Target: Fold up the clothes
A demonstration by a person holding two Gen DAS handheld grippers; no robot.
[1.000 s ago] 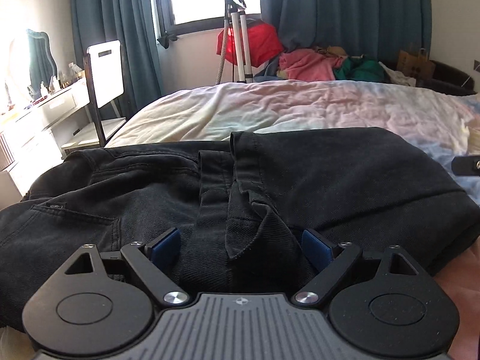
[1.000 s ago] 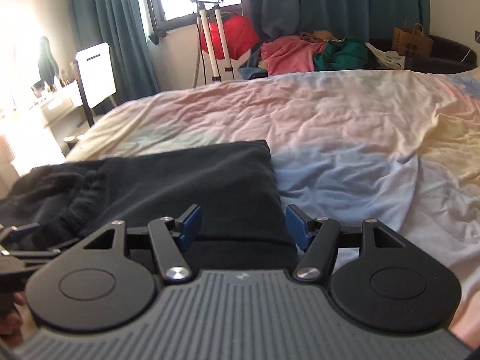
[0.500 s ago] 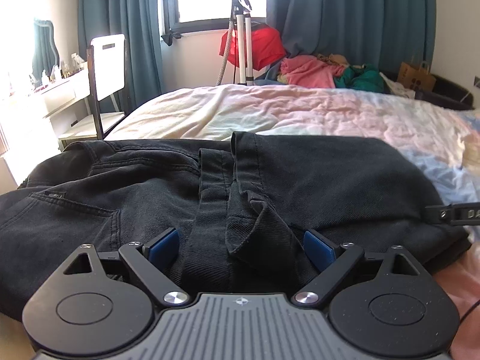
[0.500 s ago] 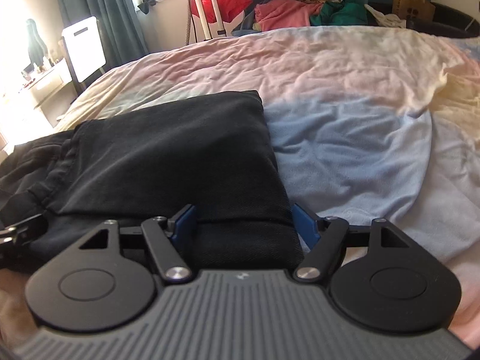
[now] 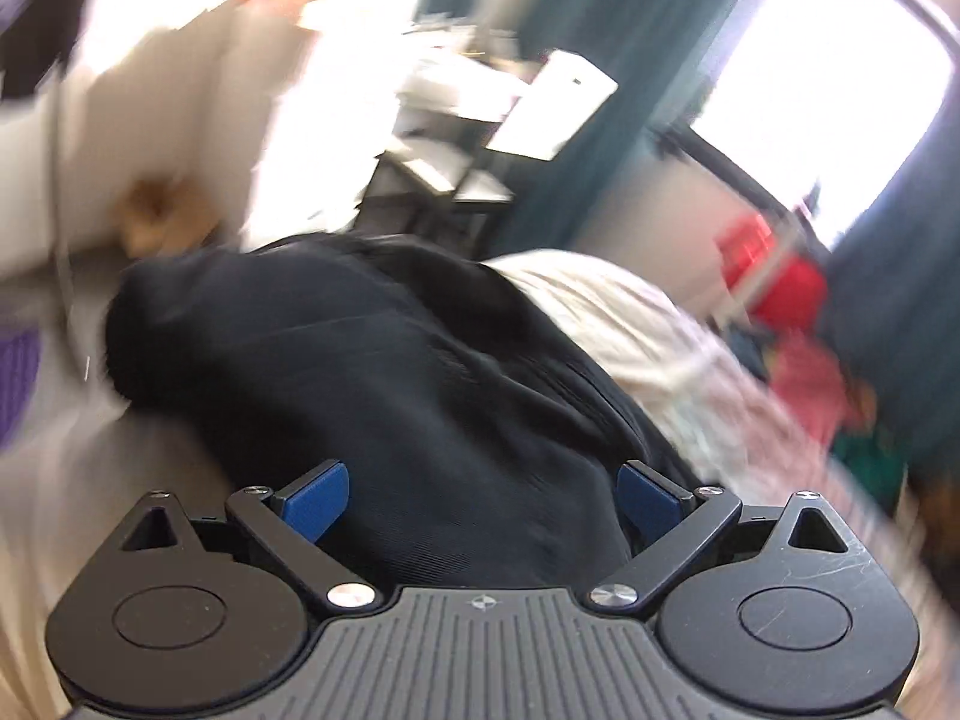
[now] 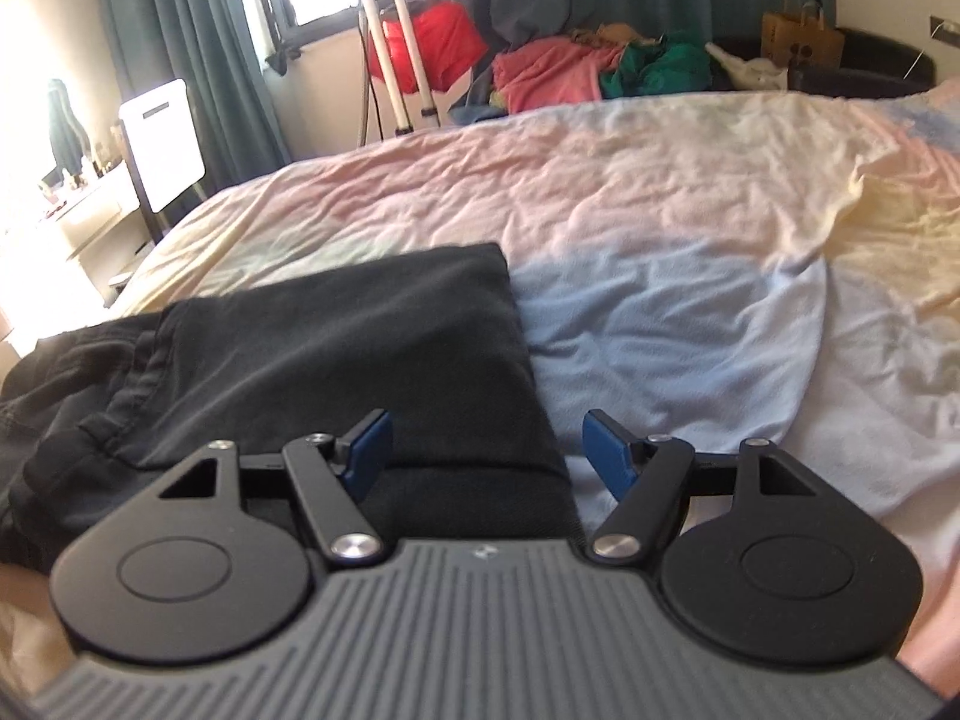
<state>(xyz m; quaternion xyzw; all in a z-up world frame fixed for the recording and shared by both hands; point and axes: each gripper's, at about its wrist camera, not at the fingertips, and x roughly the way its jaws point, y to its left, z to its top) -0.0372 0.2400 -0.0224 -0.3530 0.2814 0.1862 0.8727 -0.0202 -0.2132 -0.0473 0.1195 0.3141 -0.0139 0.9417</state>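
Observation:
Black jeans (image 6: 336, 336) lie folded on the pastel bed sheet (image 6: 660, 210), their right edge straight. My right gripper (image 6: 487, 444) hangs open low over that near right edge; one blue pad sits above the cloth, the other above the sheet, neither pressing. In the blurred, tilted left wrist view the jeans (image 5: 390, 372) bulge as a dark mound at the bed's end. My left gripper (image 5: 483, 480) stands just over them with its jaws opening wide. Dark cloth shows between its pads, but they do not press on it.
Beyond the bed stand a white-backed chair (image 6: 162, 144), a tripod (image 6: 384, 60), a heap of red, pink and green clothes (image 6: 570, 72) and a paper bag (image 6: 801, 39). A dressing table (image 6: 72, 210) lines the left wall. Teal curtains frame the window.
The left wrist view has rolled hard and swung toward the left end of the jeans, now blurred, with its pads wider apart. The right gripper's view has barely shifted.

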